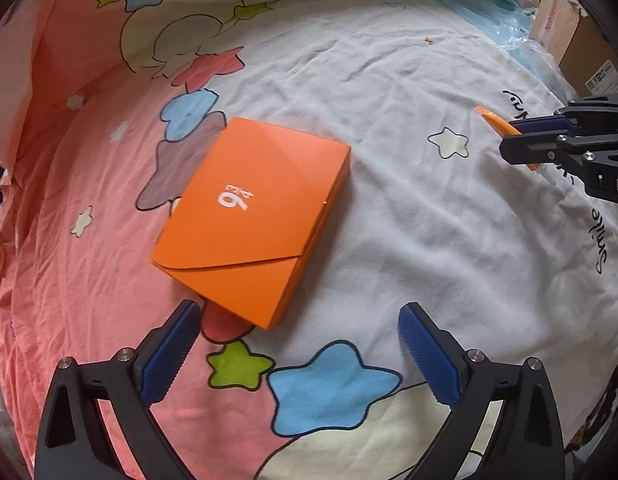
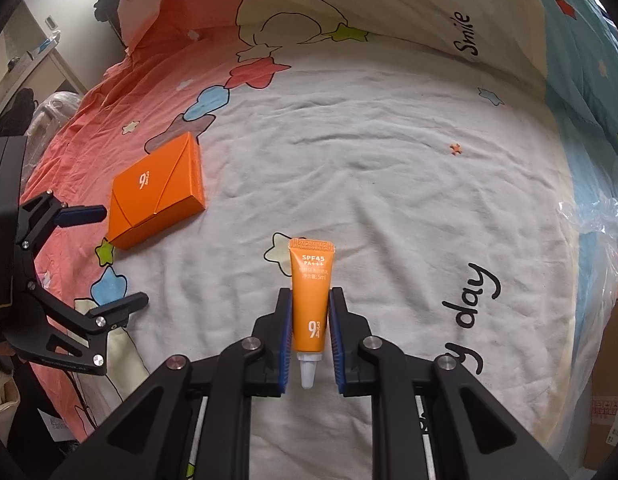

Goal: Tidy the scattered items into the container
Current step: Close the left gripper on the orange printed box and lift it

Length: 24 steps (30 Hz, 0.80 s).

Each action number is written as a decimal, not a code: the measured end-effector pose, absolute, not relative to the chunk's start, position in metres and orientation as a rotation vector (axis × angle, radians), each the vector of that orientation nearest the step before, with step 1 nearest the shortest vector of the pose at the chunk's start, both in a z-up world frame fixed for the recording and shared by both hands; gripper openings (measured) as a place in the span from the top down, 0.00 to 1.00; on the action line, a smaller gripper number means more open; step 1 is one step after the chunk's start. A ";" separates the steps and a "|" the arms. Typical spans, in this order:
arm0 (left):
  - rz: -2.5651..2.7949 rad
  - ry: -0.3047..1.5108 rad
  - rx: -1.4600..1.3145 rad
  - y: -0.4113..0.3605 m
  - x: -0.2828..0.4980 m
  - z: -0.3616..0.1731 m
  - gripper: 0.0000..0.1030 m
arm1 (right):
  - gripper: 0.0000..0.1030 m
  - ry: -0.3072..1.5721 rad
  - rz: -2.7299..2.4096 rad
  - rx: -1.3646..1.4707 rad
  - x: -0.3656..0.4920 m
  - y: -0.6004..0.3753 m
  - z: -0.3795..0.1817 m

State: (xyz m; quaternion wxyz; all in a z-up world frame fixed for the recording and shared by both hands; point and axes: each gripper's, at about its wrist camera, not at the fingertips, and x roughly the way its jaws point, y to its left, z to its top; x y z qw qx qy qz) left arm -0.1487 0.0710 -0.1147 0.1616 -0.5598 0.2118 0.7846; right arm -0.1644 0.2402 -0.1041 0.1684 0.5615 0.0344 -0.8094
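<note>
- The right tool [image 2: 310, 312] pinches a small orange sunscreen tube [image 2: 310, 300] between its blue pads, cap end toward the camera and crimped end pointing away; in the left wrist view the same tube [image 1: 495, 120] sticks out of the pressed-together jaws, and it appears lifted clear of the bed sheet [image 2: 389, 140], though I cannot say by how much.
- The left tool [image 1: 299, 316] is spread wide and holds nothing; it hangs just above the near corner of the orange box [image 1: 253, 220], apparently not touching it.
- The orange box lies flat on the sheet with its flap folded shut, well apart from the tube and off to the left in the right wrist view [image 2: 157, 192].
- My reading: the box is the container, and it is not yet opened, so nothing visible has gone in at this point.
- Done so far, judging by the scene: the tube is picked up.
- Left to do: open the flap, probably with the free left tool, bring the tube across, and drop it inside.
- No other loose items show on the sheet in either view.
</note>
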 end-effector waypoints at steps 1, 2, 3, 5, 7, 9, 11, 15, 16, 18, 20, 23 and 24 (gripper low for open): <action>2.248 0.617 -1.605 0.069 -0.149 -0.113 0.02 | 0.84 0.101 -2.299 1.598 -0.165 0.239 -0.105; 2.253 0.620 -1.612 0.067 -0.150 -0.113 0.02 | 0.84 0.100 -2.294 1.601 -0.167 0.238 -0.106; 2.261 0.622 -1.620 0.064 -0.151 -0.112 0.02 | 0.84 0.100 -2.289 1.604 -0.168 0.236 -0.108; 2.287 0.635 -1.627 0.057 -0.149 -0.114 0.02 | 0.84 0.100 -2.288 1.605 -0.168 0.237 -0.109; 2.298 0.639 -1.619 0.048 -0.146 -0.108 0.01 | 0.84 0.100 -2.284 1.606 -0.168 0.238 -0.108; 2.259 0.669 -1.609 0.045 -0.147 -0.102 0.02 | 0.84 0.104 -2.283 1.604 -0.168 0.238 -0.108; 2.199 0.734 -1.601 0.052 -0.157 -0.105 0.01 | 0.84 0.105 -2.281 1.599 -0.169 0.237 -0.107; 2.047 0.813 -1.555 0.066 -0.173 -0.106 0.01 | 0.84 0.110 -2.275 1.593 -0.170 0.234 -0.107; 2.012 0.829 -1.561 0.068 -0.176 -0.108 0.01 | 0.84 0.113 -2.272 1.592 -0.170 0.233 -0.107; 1.972 0.871 -1.558 0.072 -0.183 -0.110 0.01 | 0.84 0.129 -2.265 1.597 -0.172 0.231 -0.109; 1.969 0.911 -1.541 0.073 -0.190 -0.109 0.01 | 0.84 0.145 -2.258 1.602 -0.173 0.229 -0.111; 1.965 0.909 -1.536 0.069 -0.209 -0.110 0.01 | 0.84 0.154 -2.255 1.611 -0.177 0.229 -0.114; 1.957 0.910 -1.540 0.068 -0.214 -0.112 0.01 | 0.84 0.155 -2.257 1.612 -0.179 0.229 -0.114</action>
